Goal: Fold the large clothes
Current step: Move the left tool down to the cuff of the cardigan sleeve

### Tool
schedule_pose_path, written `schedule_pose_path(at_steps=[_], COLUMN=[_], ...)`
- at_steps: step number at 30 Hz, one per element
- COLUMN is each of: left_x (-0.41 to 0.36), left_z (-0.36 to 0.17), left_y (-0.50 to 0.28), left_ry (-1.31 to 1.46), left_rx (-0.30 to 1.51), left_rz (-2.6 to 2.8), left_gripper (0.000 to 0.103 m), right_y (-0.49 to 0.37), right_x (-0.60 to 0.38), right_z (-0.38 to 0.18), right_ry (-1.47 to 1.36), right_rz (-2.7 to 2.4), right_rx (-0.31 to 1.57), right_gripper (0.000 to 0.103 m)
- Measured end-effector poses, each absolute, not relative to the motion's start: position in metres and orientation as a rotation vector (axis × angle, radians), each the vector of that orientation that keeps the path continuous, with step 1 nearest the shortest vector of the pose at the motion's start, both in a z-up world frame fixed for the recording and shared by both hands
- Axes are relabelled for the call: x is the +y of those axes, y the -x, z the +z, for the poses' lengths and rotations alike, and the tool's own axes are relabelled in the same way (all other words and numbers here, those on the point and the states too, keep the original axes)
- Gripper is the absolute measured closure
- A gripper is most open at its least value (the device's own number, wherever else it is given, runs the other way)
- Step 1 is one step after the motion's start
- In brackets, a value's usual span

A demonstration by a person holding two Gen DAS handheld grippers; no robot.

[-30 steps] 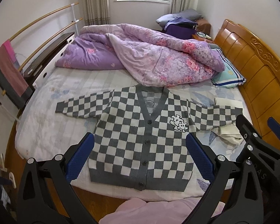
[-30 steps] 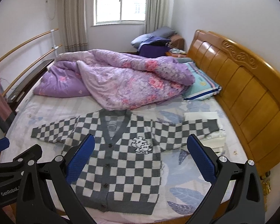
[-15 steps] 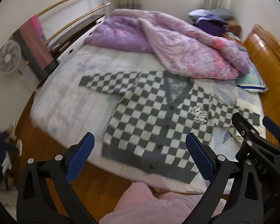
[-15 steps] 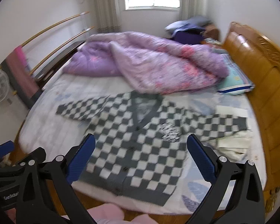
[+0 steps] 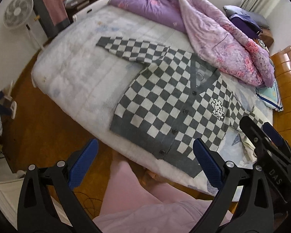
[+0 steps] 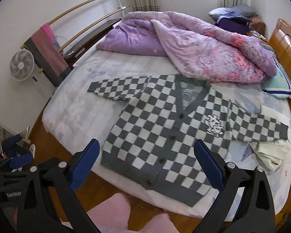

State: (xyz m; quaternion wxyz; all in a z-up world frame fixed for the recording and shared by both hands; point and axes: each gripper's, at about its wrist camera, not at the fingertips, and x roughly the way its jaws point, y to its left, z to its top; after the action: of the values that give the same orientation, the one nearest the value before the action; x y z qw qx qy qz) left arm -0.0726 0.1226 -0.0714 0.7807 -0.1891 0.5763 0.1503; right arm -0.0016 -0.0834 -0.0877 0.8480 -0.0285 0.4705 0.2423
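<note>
A grey-and-white checked cardigan (image 5: 170,104) (image 6: 164,128) lies flat and buttoned on the bed, both sleeves spread out, hem toward me. Its one sleeve (image 6: 118,89) reaches left; the other sleeve (image 6: 261,124) rests over a cream cloth at the right. My left gripper (image 5: 145,165) hangs open above the hem, nothing between its blue pads. My right gripper (image 6: 147,167) is also open and empty, held over the hem near the bed's front edge. In the left wrist view the right gripper (image 5: 261,134) shows at the right side.
A crumpled purple quilt (image 6: 194,46) fills the far half of the bed (image 6: 73,112). A wooden headboard (image 6: 287,40) stands right, a fan (image 6: 22,65) and rail with a towel left. A cream folded cloth (image 6: 271,151) lies by the right sleeve. Pink-clad legs (image 5: 126,190) are below.
Both grippers have swung left and tilted down, so the cardigan now sits right of centre and the floor and fan show. The cardigan has not moved; both grippers remain open.
</note>
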Motion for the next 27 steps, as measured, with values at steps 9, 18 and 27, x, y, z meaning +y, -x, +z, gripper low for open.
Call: schedule_pose_path(at_steps=[9, 18, 27], left_x=[0.238, 0.361, 0.471], left_z=[-0.116, -0.176, -0.303], left_y=[0.008, -0.089, -0.184], left_ry=[0.422, 0.364, 0.435], left_rx=[1.34, 1.391, 1.466], left_rz=[0.221, 0.19, 0.327], left_gripper=[0.005, 0.005, 0.005], right_y=[-0.044, -0.126, -0.212], right_x=[0.023, 0.093, 0.101], right_z=[-0.107, -0.141, -0.224], right_ry=[0.047, -0.062, -0.037], right_rz=[0.444, 0.261, 0.061], right_rx=[1.059, 1.178, 1.259], right_gripper=[0.009, 0.009, 0.009])
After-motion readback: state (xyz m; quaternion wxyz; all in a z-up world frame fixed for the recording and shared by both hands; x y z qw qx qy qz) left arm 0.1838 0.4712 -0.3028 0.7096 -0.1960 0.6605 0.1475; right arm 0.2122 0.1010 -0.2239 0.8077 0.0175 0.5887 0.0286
